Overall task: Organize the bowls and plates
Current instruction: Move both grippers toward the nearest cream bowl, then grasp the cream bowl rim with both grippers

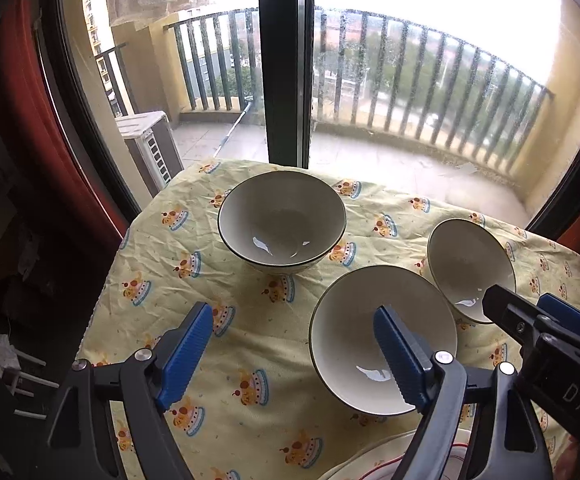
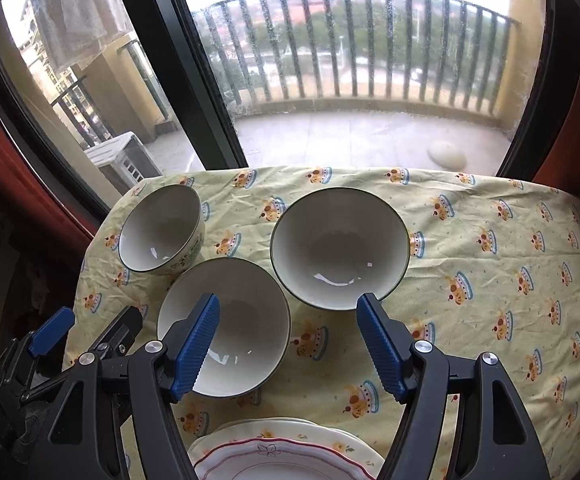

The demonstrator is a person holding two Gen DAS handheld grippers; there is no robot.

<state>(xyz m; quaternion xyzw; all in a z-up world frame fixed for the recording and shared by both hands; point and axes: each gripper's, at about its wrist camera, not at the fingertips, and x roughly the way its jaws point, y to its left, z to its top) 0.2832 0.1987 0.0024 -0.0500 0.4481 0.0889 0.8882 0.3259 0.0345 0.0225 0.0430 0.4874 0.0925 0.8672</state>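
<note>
Three cream bowls with dark rims stand on the yellow patterned tablecloth [image 1: 193,264]: a far bowl [image 1: 281,220], a near bowl [image 1: 346,332] and a right bowl [image 1: 470,268]. My left gripper [image 1: 292,312] is open above the cloth, and its right finger overlaps the near bowl's inside. No pad presses on anything. In the right wrist view the same bowls appear as a patterned left bowl [image 2: 161,228], a near bowl [image 2: 245,320] and a wide right bowl [image 2: 338,248]. My right gripper [image 2: 287,300] hangs open between the last two. Stacked plates [image 2: 285,452] lie at the near edge.
A large window with a dark frame [image 1: 281,60] stands just behind the table, with a balcony railing and an air-conditioner unit [image 1: 149,144] outside. Red curtains [image 1: 21,120] hang at both sides. Each gripper shows in the other's view, the right gripper [image 1: 522,304] and the left gripper [image 2: 89,330].
</note>
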